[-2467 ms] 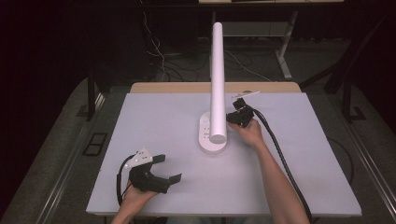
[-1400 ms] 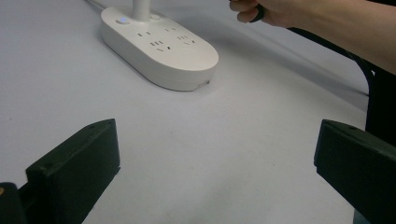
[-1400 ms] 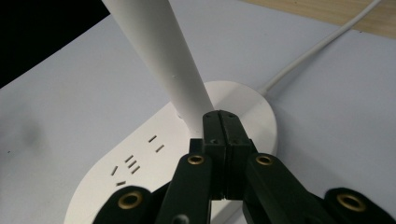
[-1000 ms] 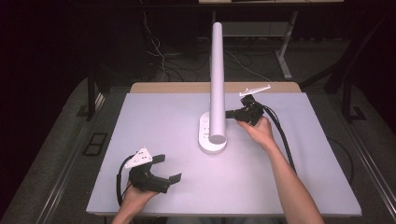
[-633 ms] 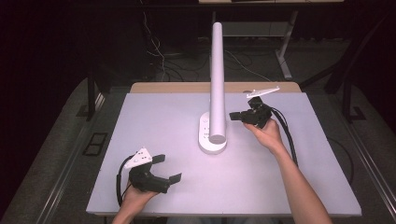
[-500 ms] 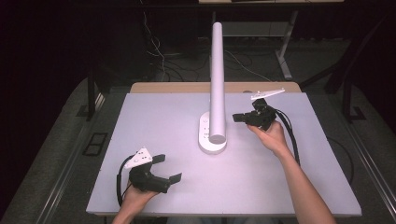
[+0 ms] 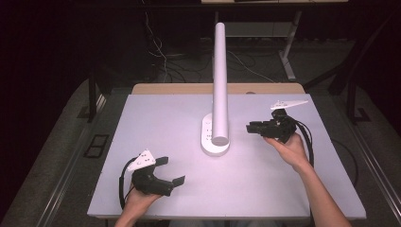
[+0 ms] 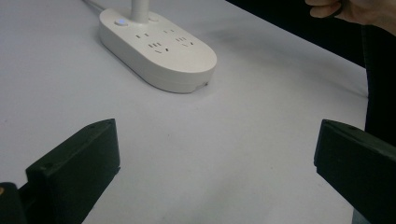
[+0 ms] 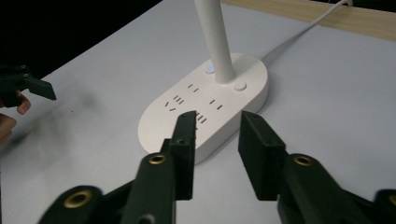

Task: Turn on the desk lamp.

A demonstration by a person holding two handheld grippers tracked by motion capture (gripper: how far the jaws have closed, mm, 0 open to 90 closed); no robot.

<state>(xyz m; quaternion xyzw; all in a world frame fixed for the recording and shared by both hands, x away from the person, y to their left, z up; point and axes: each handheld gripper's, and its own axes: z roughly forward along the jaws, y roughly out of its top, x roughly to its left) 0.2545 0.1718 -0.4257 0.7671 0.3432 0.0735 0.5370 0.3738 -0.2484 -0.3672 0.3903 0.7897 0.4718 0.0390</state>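
— High view first: what's on the table (image 7: pixel 142 118)?
— A white lamp (image 7: pixel 220 80) at mid-table; its post hides part of the base (image 7: pixel 208 137).
— The grippers?
— Left gripper (image 7: pixel 163 172) rests near the front edge, jaws wide apart, empty. Right gripper (image 7: pixel 253 126) hovers just right of the base, jaws narrowly parted, gripping nothing.
— The sockets?
— Too small from above.

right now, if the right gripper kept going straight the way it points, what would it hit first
Most likely the white lamp base: the right gripper, jaws slightly apart and holding nothing, aims at its near edge with only bare table between. The exact gap is unclear.
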